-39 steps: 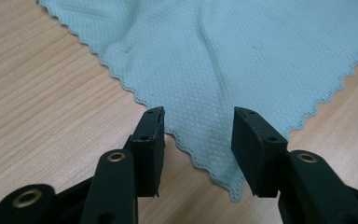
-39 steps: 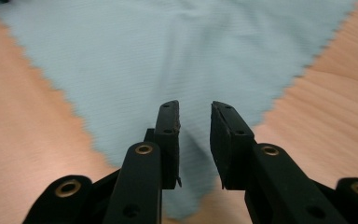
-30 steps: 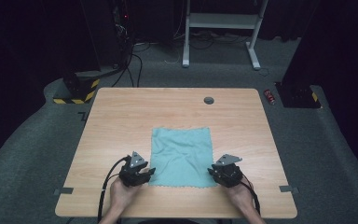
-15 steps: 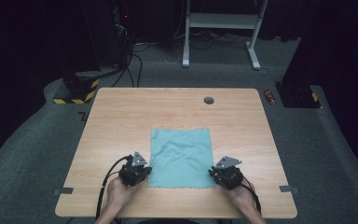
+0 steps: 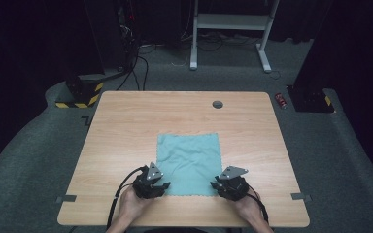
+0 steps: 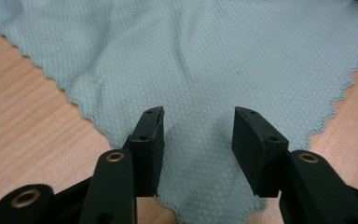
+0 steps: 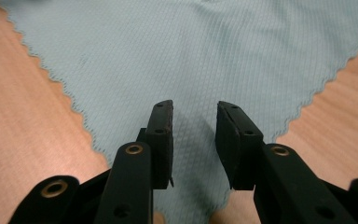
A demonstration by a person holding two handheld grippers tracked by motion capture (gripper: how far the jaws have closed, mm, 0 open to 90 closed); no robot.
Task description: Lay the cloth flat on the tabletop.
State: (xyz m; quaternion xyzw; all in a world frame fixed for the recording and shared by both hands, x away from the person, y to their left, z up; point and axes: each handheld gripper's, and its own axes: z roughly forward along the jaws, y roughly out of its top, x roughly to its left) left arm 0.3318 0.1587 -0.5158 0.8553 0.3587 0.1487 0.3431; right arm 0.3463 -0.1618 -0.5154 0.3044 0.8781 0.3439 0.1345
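Cloth [image 5: 190, 163]: pale blue-green, zigzag-edged, lying flat on the near half of the table [image 5: 126, 126], with a few soft creases running across it and its near edge close to the table's front. Left gripper [image 5: 156, 185]: sitting at the cloth's near left corner, its jaws having just been opening; in the left gripper view [image 6: 197, 135] they are standing apart over that corner, the fabric lying between them and no pad pressing on it. Right gripper [image 5: 219, 184]: sitting at the near right corner, its jaws likewise having just been opening; in the right gripper view [image 7: 194, 133] a narrower gap is showing, the corner lying loose beneath it, not pinched. Hands: one behind each gripper, coming in from the table's front edge. Grommet [image 5: 217, 104]: round, dark, sitting near the table's far edge, well apart from the cloth.
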